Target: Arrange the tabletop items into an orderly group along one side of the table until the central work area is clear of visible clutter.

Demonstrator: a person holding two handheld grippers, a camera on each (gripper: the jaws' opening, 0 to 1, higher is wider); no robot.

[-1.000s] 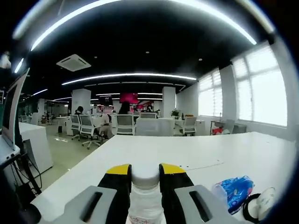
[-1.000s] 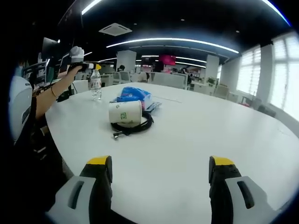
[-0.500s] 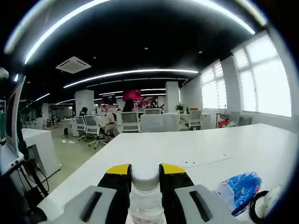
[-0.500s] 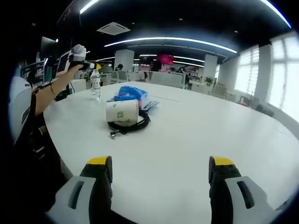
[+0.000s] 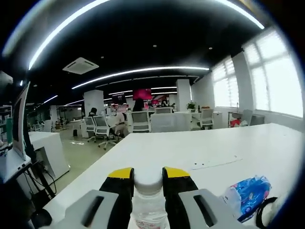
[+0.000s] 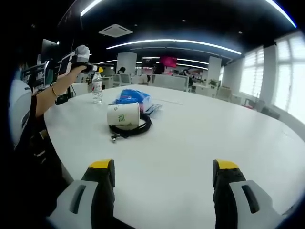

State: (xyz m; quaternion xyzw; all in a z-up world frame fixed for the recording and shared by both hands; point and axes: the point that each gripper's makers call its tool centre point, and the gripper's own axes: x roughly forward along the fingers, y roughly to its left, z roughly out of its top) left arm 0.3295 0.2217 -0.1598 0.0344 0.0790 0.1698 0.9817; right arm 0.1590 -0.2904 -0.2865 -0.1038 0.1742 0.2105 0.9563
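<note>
At the far edge of the tabletop [image 6: 200, 138], by the person's seat:
Left tool [image 5: 147, 177]: clenched on the neck of the water bottle [image 5: 148, 202], just under its white cap, jaws pressed to either side.
Right tool [image 6: 162, 171]: released, jaws spread wide, nothing between them, hanging over bare tabletop well apart from the bottle.
Water bottle: upright; in the right gripper view [image 6: 97, 87] it appears to stand on the surface beneath the person's raised hand [image 6: 78, 56].
Bottle handling: probably light, thin clear plastic, smooth and a little slippery; the neck is stiff, the safest hold.
Beside the bottle: blue packet [image 6: 134, 97], soft and crinkly.
Next out from the bottle: paper cup [image 6: 124, 115] on its side, light and easily crushed, lying on a coiled black cable [image 6: 138, 129], limp and likely to trail.
</note>
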